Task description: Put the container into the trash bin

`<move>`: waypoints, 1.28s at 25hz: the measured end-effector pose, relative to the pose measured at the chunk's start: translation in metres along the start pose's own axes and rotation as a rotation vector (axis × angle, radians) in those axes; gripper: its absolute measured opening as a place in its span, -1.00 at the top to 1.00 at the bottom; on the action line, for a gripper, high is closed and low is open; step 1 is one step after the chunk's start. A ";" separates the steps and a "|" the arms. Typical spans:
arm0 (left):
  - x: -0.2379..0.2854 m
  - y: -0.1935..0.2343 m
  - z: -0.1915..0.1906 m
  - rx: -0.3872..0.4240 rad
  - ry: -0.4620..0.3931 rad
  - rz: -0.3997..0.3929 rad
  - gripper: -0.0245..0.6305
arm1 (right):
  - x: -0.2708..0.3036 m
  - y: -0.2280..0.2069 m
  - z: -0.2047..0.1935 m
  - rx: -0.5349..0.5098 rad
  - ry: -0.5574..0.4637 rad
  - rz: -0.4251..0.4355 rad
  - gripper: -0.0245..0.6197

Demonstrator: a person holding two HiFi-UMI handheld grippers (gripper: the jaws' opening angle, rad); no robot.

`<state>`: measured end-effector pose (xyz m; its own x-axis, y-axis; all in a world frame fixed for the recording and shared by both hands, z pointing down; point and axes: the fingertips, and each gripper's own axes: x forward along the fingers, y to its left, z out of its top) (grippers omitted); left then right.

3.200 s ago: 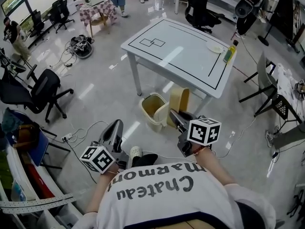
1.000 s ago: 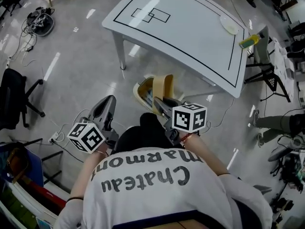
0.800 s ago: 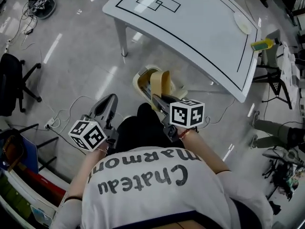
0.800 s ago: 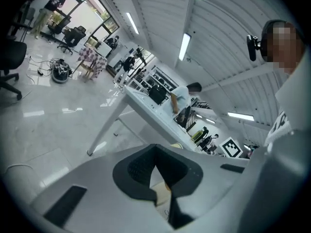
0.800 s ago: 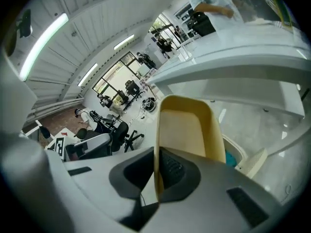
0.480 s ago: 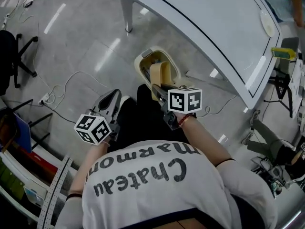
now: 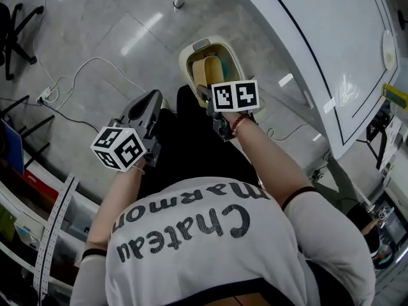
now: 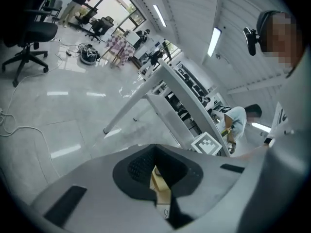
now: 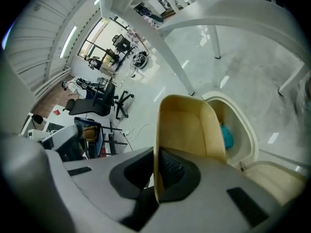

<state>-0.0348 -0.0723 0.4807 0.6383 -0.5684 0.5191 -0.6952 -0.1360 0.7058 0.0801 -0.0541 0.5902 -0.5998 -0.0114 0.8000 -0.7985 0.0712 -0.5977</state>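
1. The right tongs (image 9: pixel 156 176) are clamped on one thin wall of the tan container (image 9: pixel 187 123), with the wall running edge-on between the pads. The container hangs over the mouth of the trash bin (image 7: pixel 183 62), which stands on the floor (image 7: pixel 108 24) beside the white counter (image 7: pixel 319 37). The container is not yet released.
2. The left tongs (image 8: pixel 156 171) are drawn close together. A tan sliver (image 8: pixel 161 191) shows in the slit, and I cannot tell whether it is pinched there or lies beyond. They hang to the left of the bin and take no part in the job.
3. The likeliest failure is the container catching on the bin's rim. It looks nearly as broad as the opening, so a drop that is off-centre could leave it perched there or send it onto the floor.
4. The one-wall grip is a second risk, because the container can swing or tilt about the pads as it goes lower.
5. A teal object (image 9: pixel 227 136) already lies in the bin. It may stop the container from settling, and pushing down on it could tip the light bin.
6. About three seconds ago the bin was well ahead, under the counter's corner, and both tongs were carried high in front of the body.
7. Since then both tongs have come down, the right one pitching nose-down. The container now overlaps the bin's mouth instead of showing beside it.
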 end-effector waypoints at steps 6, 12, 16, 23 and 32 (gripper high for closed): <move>0.008 0.015 -0.018 -0.030 0.027 0.051 0.85 | 0.036 -0.043 -0.006 0.008 0.124 -0.053 0.83; 0.004 0.035 -0.018 -0.068 -0.014 0.097 0.85 | 0.065 -0.078 -0.015 -0.003 0.224 -0.124 0.83; 0.000 0.042 -0.025 -0.116 -0.038 0.122 0.85 | 0.080 -0.089 -0.024 -0.013 0.288 -0.152 0.83; -0.001 0.063 -0.050 -0.169 -0.037 0.149 0.85 | 0.107 -0.115 -0.025 0.023 0.311 -0.193 0.83; 0.005 0.088 -0.072 -0.194 0.001 0.141 0.85 | 0.134 -0.142 -0.020 0.140 0.239 -0.235 0.83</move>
<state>-0.0694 -0.0286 0.5801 0.5402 -0.5696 0.6195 -0.7009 0.1029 0.7058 0.1137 -0.0455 0.7831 -0.3834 0.2237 0.8961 -0.9224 -0.0434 -0.3839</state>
